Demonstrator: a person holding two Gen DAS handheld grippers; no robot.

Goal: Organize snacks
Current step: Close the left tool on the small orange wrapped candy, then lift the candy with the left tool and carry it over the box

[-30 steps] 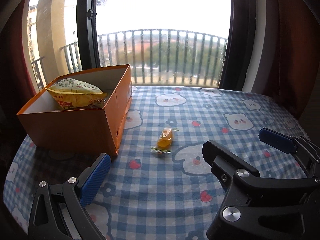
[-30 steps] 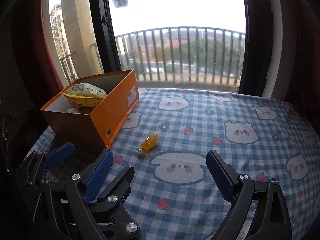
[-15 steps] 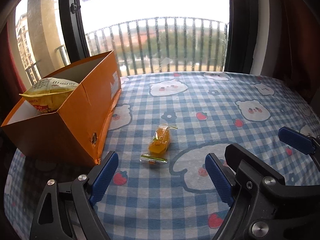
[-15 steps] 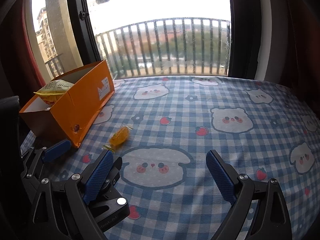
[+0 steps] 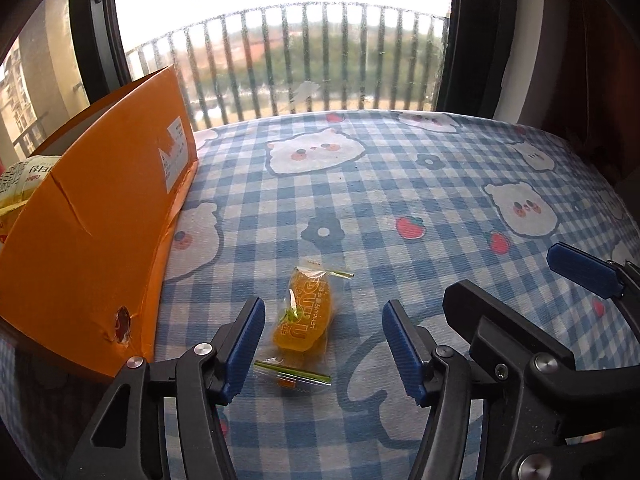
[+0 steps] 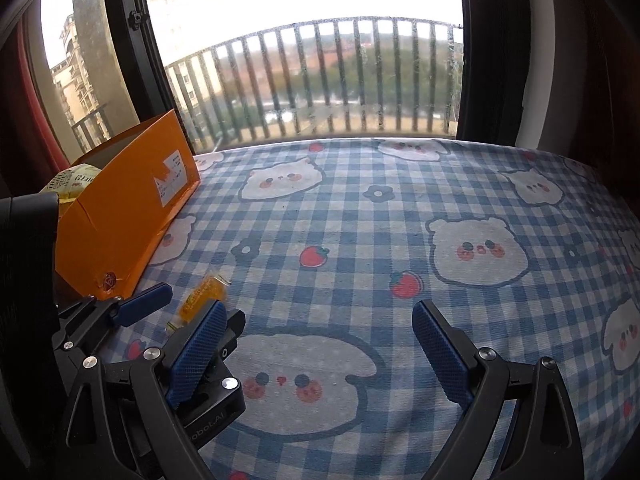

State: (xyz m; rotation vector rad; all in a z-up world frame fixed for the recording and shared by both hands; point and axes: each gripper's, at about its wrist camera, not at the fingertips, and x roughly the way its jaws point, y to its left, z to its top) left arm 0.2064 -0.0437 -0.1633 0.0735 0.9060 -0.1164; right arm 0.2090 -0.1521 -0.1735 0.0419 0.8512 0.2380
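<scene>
Left wrist view gives me the orange candy (image 5: 307,316) dead centre: a small clear-wrapped sweet lying flat on the checked tablecloth (image 5: 400,184), lengthwise away from me, its crimped near end just ahead of my fingers. My left claw (image 5: 322,340) sits low over it with one blue pad (image 5: 245,350) on each side of the wrapper. The jaws have just been closing and now stand about half apart, with the candy between them, but neither pad presses on it; I see cloth on both sides.

Just to the left stands the orange cardboard box (image 5: 100,220), near the candy but not touching it, with a white label on its side and a small torn hole low at the near corner. A yellow snack bag (image 5: 20,184) pokes above its rim at the far left edge; I can only read part of it, so I won't name the snack.

Over on the right wrist view, my right claw (image 6: 320,352) hangs wide and empty above a bear face printed on the cloth, right beside the left one. The surface runs back to a window (image 6: 320,60) with a barred railing outside.
</scene>
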